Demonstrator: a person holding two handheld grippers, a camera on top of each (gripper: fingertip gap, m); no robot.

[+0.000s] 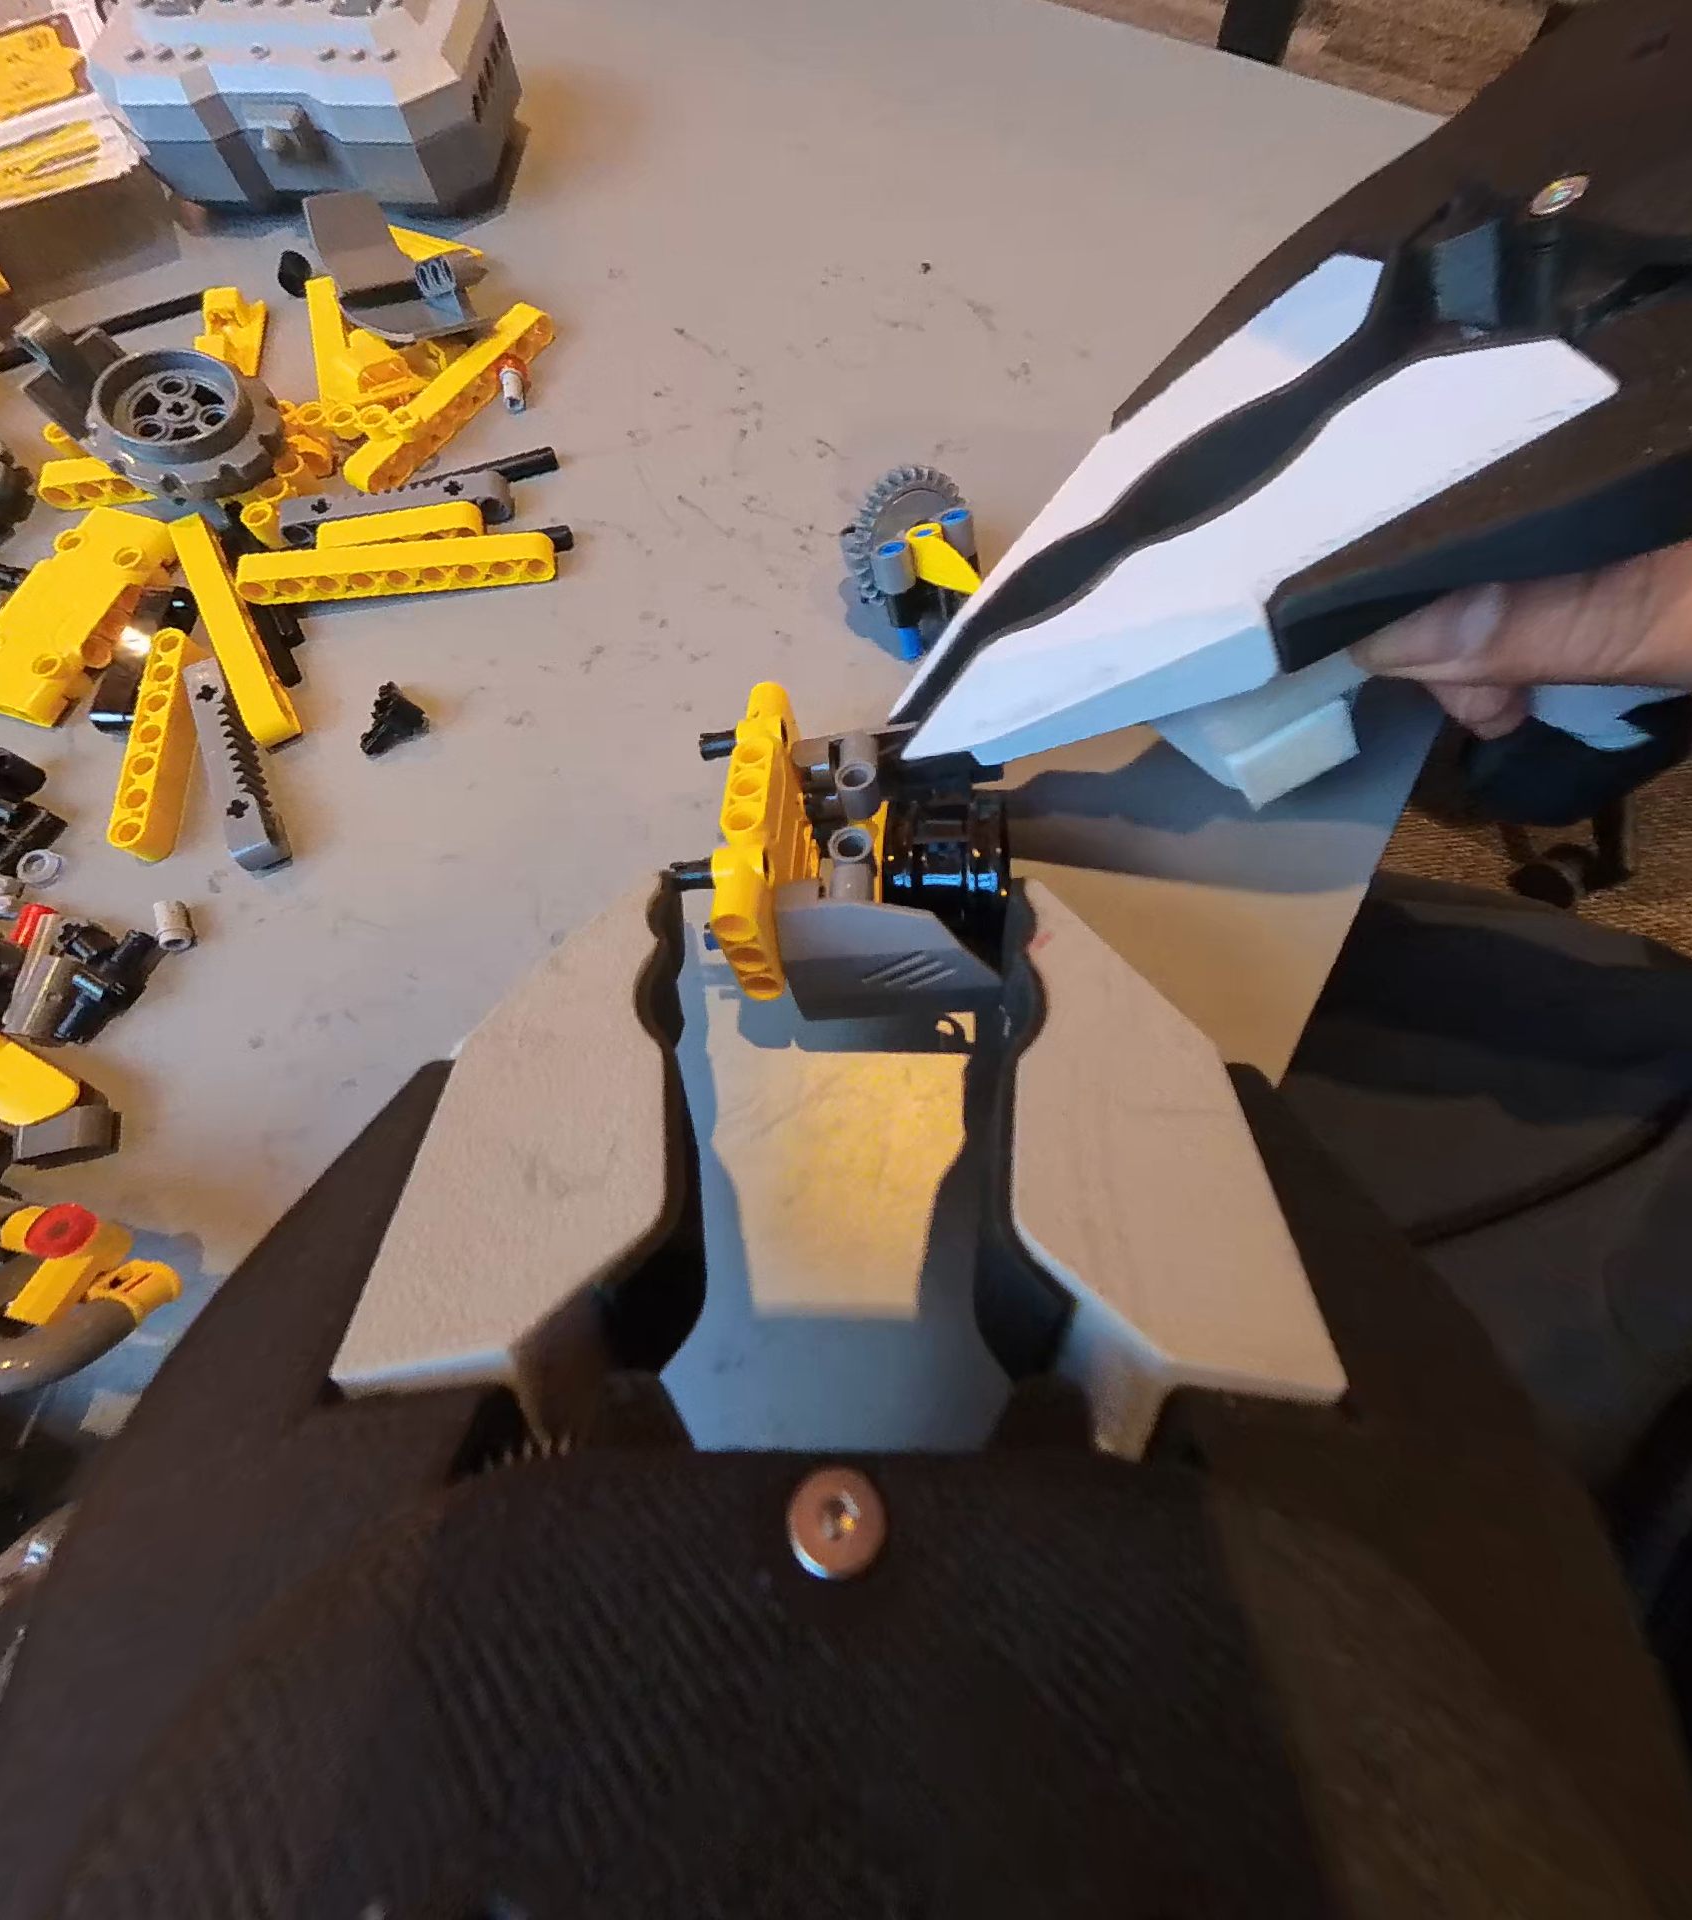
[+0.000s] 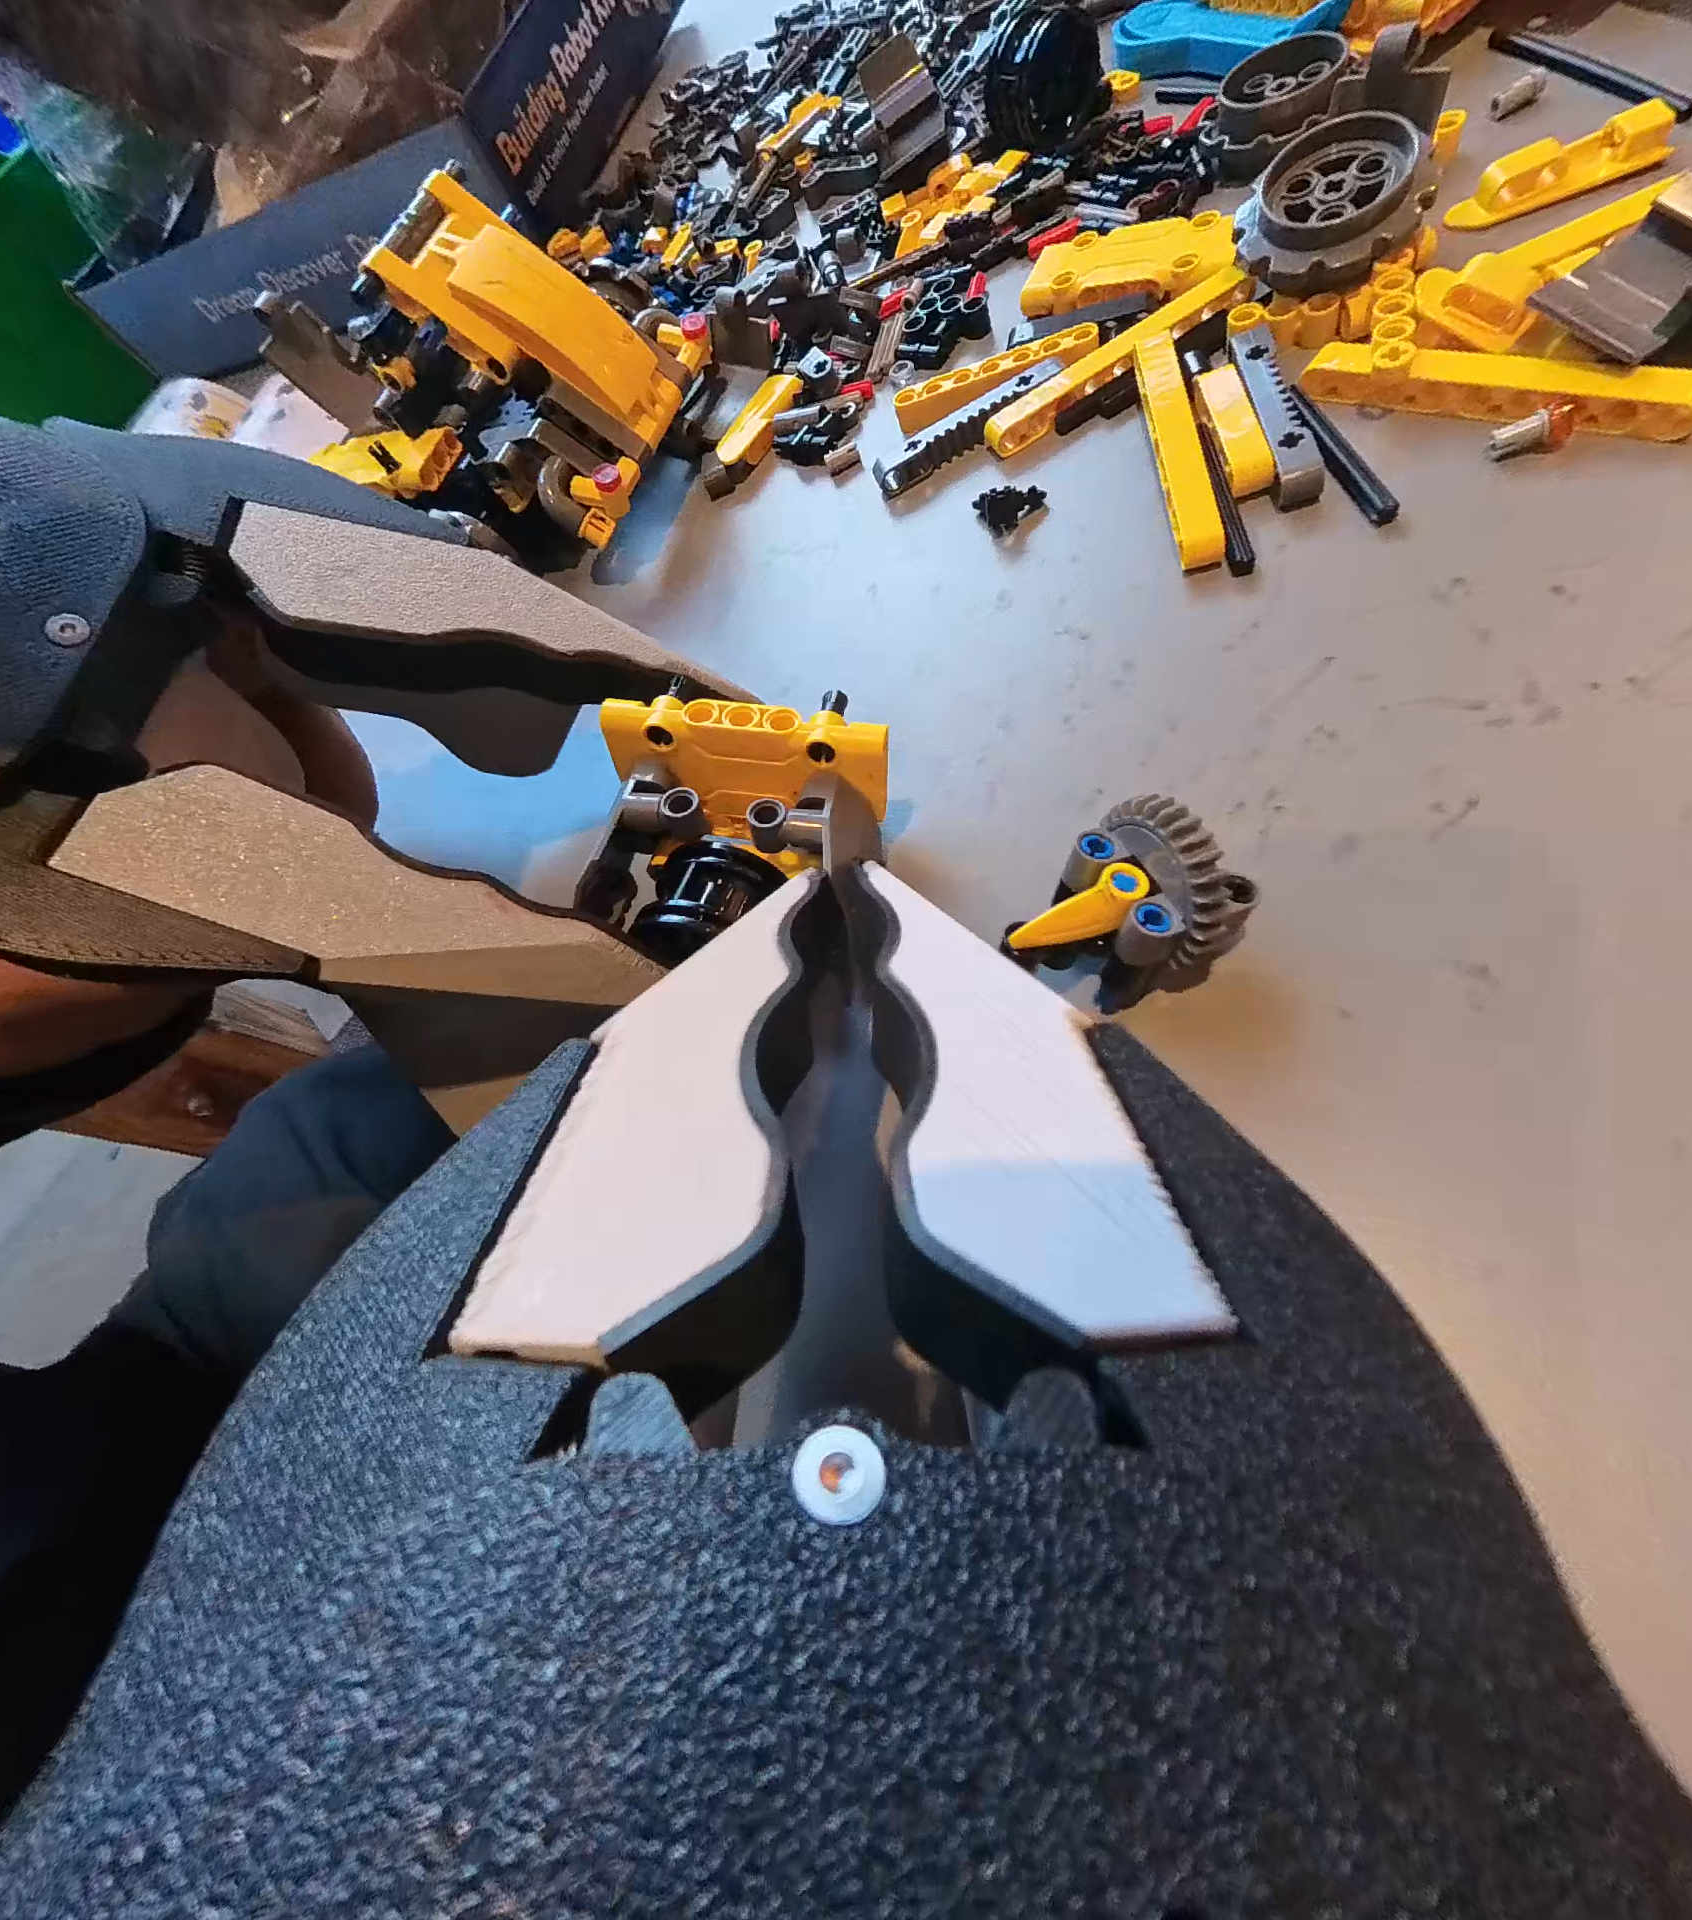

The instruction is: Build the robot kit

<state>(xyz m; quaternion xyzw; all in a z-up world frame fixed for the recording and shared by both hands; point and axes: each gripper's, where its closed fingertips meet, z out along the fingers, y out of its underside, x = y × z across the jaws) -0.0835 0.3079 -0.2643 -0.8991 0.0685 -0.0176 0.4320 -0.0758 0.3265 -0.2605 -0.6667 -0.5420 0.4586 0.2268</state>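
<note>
A grey table (image 1: pixel 821 260) is seen strewn with yellow, grey and black building parts, a heap of loose beams (image 2: pixel 1237 395) lying well apart from the work. Near the table's edge, a small yellow, grey and black assembly (image 1: pixel 800 852) is bracketed by the left gripper (image 1: pixel 842 925), whose fingers are spread wide and touch its two sides at most lightly. The right gripper (image 2: pixel 837 878) is pinched tight on a grey part at the assembly's end. The assembly is judged light, rigid, yet easily pulled apart; the yellow beam is the firmest hold. Its yellow beam is stood on edge, black wheel opposite. A small gear cluster (image 2: pixel 1143 894) lies just beside.
</note>
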